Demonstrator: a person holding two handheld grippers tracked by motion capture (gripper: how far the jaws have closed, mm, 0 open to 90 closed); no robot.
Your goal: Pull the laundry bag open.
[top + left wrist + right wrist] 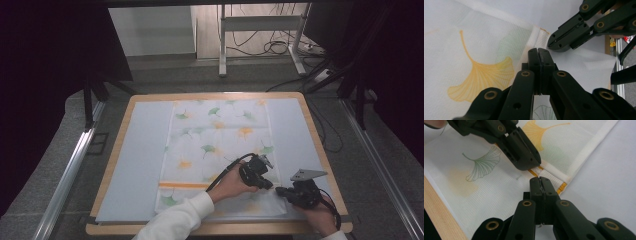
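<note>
Both grippers meet at the cloth's (220, 150) near right corner: the left gripper (539, 53) and right gripper (540, 181) each have fingers pressed together, pinching its folded edge.

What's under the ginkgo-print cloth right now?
A pale blue mat shows around the ginkgo-print cloth, on a wooden table. Whatever lies directly beneath the cloth is covered.
</note>
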